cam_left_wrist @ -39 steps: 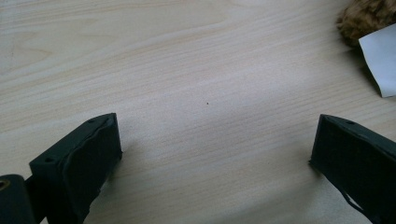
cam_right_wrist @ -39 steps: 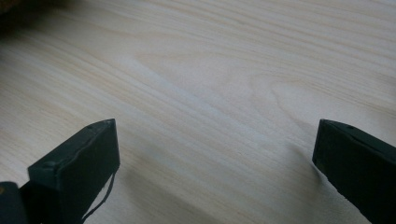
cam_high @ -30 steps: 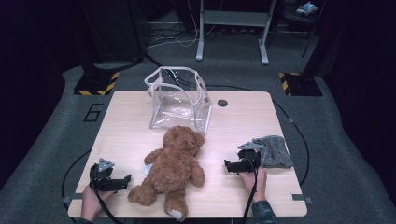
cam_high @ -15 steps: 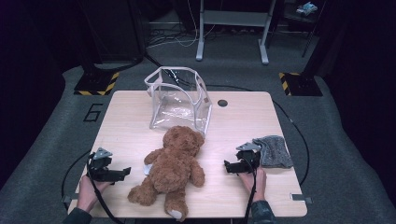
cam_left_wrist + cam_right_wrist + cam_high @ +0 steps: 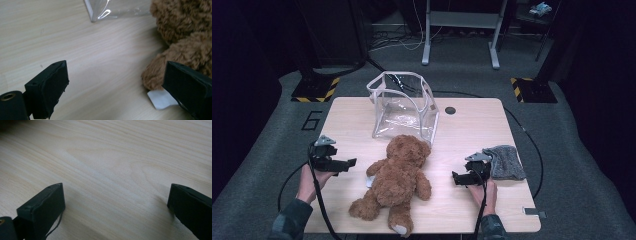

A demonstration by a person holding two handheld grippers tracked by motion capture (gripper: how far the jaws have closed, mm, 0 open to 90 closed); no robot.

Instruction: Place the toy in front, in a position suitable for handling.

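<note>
One teddy bear | just right of left gripper | apart, untouched

A grey cloth is lying near the right edge of the wooden table; a small dark round disc is sitting toward the table's far side; two black-and-yellow striped floor plates are resting on the grey carpet beyond the far corners; a grey metal stand is standing farther back.

Brown teddy bear; clear bag; grey cloth.
</note>
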